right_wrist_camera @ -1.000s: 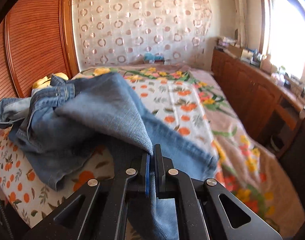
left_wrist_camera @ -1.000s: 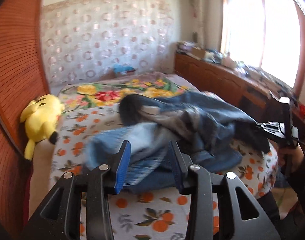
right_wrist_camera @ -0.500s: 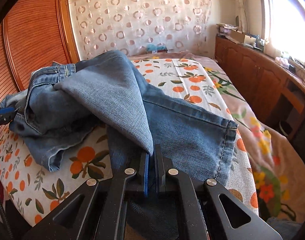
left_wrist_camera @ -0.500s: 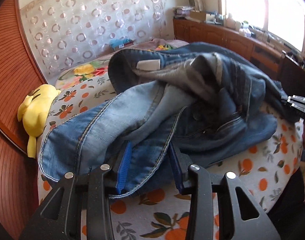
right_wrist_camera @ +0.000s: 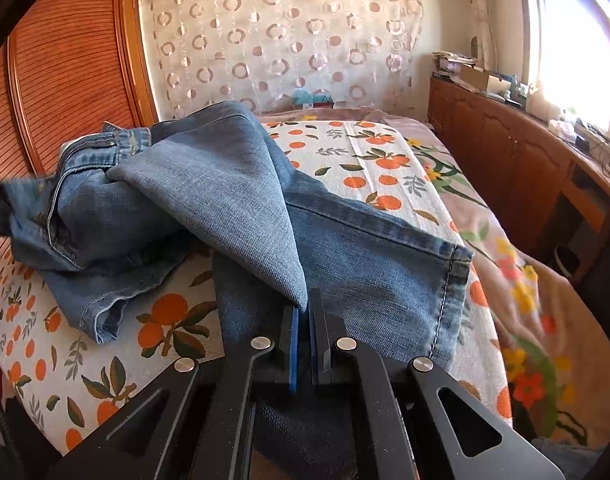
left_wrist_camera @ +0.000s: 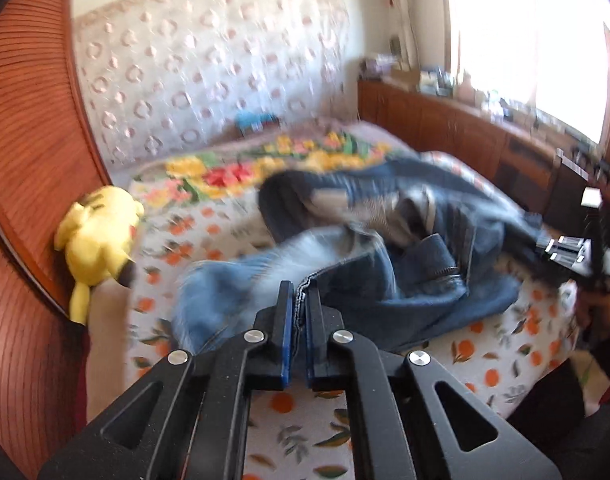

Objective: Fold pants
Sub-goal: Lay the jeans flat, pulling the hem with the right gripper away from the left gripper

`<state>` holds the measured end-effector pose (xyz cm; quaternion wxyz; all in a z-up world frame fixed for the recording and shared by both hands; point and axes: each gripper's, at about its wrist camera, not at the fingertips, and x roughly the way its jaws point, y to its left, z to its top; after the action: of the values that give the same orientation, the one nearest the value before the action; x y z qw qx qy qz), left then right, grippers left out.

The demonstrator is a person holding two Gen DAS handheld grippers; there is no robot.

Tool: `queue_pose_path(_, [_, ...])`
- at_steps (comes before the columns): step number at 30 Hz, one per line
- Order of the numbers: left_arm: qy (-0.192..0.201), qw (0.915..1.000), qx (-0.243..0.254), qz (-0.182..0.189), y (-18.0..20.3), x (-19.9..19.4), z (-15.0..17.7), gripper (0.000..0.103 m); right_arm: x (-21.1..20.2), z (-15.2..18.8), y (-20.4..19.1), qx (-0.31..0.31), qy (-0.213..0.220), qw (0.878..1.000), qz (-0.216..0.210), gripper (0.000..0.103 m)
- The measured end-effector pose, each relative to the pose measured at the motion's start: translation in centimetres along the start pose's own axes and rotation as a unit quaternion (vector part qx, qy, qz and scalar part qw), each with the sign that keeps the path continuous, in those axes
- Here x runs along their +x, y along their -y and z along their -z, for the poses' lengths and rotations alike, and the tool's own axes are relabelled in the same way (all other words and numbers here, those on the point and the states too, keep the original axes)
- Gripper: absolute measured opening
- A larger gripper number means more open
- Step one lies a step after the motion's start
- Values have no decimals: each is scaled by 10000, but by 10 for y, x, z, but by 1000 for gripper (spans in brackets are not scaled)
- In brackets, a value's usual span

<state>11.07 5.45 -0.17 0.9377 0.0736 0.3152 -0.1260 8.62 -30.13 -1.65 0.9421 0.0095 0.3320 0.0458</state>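
Both grippers pinch the jeans [right_wrist_camera: 225, 184]; left view blurred.

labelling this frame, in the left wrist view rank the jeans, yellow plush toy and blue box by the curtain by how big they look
1. jeans, largest
2. yellow plush toy
3. blue box, smallest, though it sits farthest from the camera and is blurred, so its true size is unsure

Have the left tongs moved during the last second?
Yes. The left tongs have closed on the jeans and pulled back: the yellow plush toy looks farther away than half a second ago.
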Motion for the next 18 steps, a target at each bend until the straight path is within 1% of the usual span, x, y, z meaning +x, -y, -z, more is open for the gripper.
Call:
queue_pose_path(1, [106,9999,-57,-1,-6,-13,-1,6,-4,-4,1,-38,45,10000,11,3])
queue_pose_path(4, [340,9990,-283,57,-24,-45,3,6,-19,-23,4,-217,324,9990,218,3])
queue_pose_path(6, [424,9981,-451,79,-35,-58,12,6,-30,-38,8,-255,478,9983,233,3])
queue_pose_path(8, [484,9969,-615,62,-42,-68,24,6,-40,-53,10,-370,676,9964,366,3])
queue_pose_path(10, [590,9951,-795,38,-47,-79,32,6,-50,-70,11,-445,839,9949,341,3])
queue_pose_path(12, [711,9940,-836,5,-48,-90,31,6,-59,-86,7,-522,986,9932,322,3])
queue_pose_path(15, [909,9923,-820,-173,-53,-100,21,6,-67,-106,-7,-753,1197,9894,322,3])
queue_pose_path(18, [917,9913,-906,-278,-61,-96,16,6,-59,-119,-22,-949,1230,9871,383,3])
